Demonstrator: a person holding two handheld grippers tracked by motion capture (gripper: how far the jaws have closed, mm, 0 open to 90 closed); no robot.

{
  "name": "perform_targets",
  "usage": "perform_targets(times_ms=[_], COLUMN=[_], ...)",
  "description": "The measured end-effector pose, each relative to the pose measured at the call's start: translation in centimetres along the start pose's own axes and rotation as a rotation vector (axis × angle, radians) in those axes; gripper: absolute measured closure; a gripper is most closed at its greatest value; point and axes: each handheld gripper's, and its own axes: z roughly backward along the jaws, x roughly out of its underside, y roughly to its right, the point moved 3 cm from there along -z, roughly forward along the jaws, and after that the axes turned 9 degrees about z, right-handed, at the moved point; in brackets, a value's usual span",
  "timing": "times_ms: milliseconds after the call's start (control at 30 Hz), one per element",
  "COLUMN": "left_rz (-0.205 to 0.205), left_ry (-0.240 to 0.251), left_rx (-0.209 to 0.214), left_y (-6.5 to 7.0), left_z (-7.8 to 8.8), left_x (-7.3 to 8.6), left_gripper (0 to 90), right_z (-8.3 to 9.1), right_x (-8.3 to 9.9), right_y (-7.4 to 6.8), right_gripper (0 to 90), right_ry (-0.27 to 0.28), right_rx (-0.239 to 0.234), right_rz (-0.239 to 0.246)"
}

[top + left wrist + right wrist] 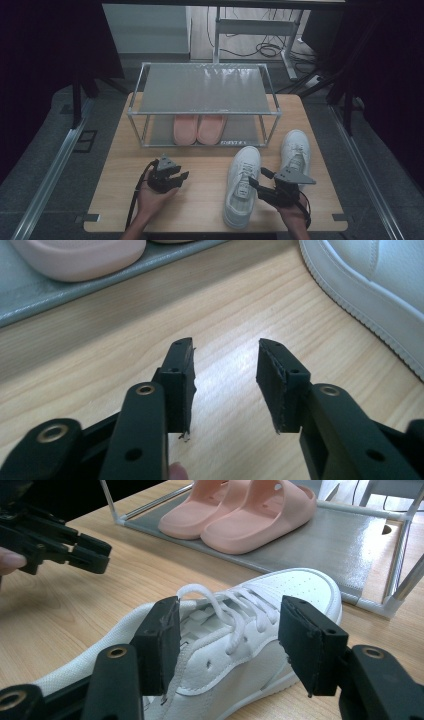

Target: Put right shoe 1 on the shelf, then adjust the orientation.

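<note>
Pink slippers [199,128] on shoe rack's [202,88] lower shelf, left tool [174,178] open and empty over desk [200,195], right tool [227,635] open around white sneaker [235,645], second sneaker [296,150] beside.

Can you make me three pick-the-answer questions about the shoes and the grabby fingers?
1. Where are the pink slippers?
A. on the rack's bottom shelf
B. on the rack's top shelf
C. on the floor

2. How many white sneakers are on the table?
A. one
B. two
C. four

3. What is the left gripper doing?
A. squeezing a slipper
B. holding a lace
C. open over bare wood

Answers: 1 A, they sit under the top shelf of the rack. 2 B, a near sneaker and a far sneaker. 3 C, nothing lies between its fingers.
</note>
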Motion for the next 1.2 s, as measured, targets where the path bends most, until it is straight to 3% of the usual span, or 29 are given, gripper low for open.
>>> perform_targets(times_ms=[233, 633, 933, 1200], left_rz=[0.013, 0.033, 0.037, 0.037], left_ry=[-0.001, 0.005, 0.002, 0.000], left_rx=[-0.005, -0.052, -0.062, -0.055], left_y=[-0.7, -2.3, -2.9, -2.9], left_z=[1.2, 2.8, 2.9, 2.9], left_x=[1.2, 2.5, 2.7, 2.7], left_gripper=[53.7, 50.4, 48.9, 48.2], right_z=[0.0, 0.0, 0.1, 0.3], right_x=[0.1, 0.2, 0.1, 0.1], right_y=[0.0, -0.2, -0.3, -0.5], right_gripper=[42.2, 43.3, 43.7, 50.3], right_ry=[-0.002, -0.004, 0.003, 0.012], right_rx=[0.000, -0.004, -0.012, -0.015], right_rz=[-0.001, 0.001, 0.003, -0.013])
